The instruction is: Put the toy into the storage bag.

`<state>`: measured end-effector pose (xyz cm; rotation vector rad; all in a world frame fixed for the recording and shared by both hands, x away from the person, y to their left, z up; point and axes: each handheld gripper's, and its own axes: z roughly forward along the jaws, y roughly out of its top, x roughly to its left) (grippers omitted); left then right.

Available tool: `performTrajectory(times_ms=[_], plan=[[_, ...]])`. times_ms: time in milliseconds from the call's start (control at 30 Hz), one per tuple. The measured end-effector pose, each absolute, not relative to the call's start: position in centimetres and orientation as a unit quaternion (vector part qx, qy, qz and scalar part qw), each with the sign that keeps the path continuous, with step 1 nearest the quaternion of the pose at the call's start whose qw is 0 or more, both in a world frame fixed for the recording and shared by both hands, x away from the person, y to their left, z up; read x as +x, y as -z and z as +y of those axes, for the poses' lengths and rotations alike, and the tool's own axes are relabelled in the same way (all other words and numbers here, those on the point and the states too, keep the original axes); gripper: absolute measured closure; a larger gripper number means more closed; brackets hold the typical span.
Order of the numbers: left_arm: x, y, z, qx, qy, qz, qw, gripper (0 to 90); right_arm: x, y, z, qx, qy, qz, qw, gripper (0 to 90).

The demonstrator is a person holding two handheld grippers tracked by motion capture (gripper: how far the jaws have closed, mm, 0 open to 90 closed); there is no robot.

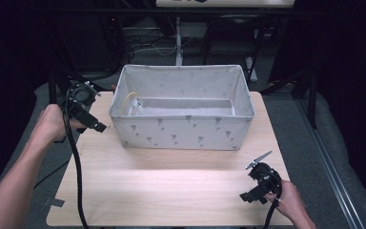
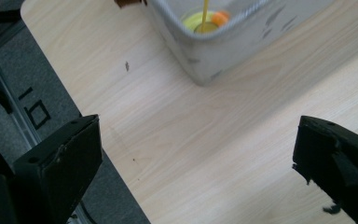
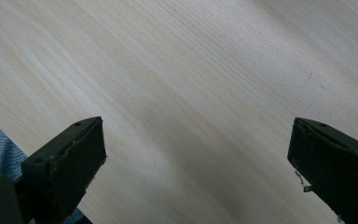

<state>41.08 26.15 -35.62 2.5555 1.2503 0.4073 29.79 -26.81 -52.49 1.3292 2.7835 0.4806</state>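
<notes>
A grey fabric box [image 1: 183, 131] with a small printed pattern stands at the back middle of the wooden table [image 1: 171, 191]. Inside its left end lies something yellow [image 1: 130, 101]; in the left gripper view it looks like a yellow ring with an orange bit [image 2: 220, 17]. My left gripper [image 1: 88, 112] hovers just left of the box corner [image 2: 205, 60], jaws wide open and empty. My right gripper [image 1: 257, 183] sits low over the table's front right, also open with bare wood [image 3: 191, 107] between its jaws.
Black cables trail from both grippers toward the front edge. Dark stands and table legs are behind the table. A grey floor surrounds it, with a metal rail [image 1: 329, 162] along the right.
</notes>
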Motion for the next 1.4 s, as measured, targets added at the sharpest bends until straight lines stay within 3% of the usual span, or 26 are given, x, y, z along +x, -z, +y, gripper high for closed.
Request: performTrajectory(times_ms=[333,867,1200,1400], plan=[[38.3,41.0,28.3,0.867,-0.145,0.454,0.145,0.3,29.6,52.5,-26.6,0.426,-0.152,0.892,0.015,3.7],[34.8,52.7,29.7,0.847,-0.094,0.501,0.150,0.1,29.6,52.7,-26.3,0.425,-0.152,0.892,0.016,3.8],[33.5,55.8,29.0,0.830,-0.095,0.525,0.166,0.3,29.7,52.7,-26.5,0.422,-0.149,0.894,0.020,3.9],[33.0,55.8,28.1,0.841,-0.117,0.500,0.172,1.3,29.6,52.7,-26.5,0.422,-0.149,0.894,0.020,4.0]])
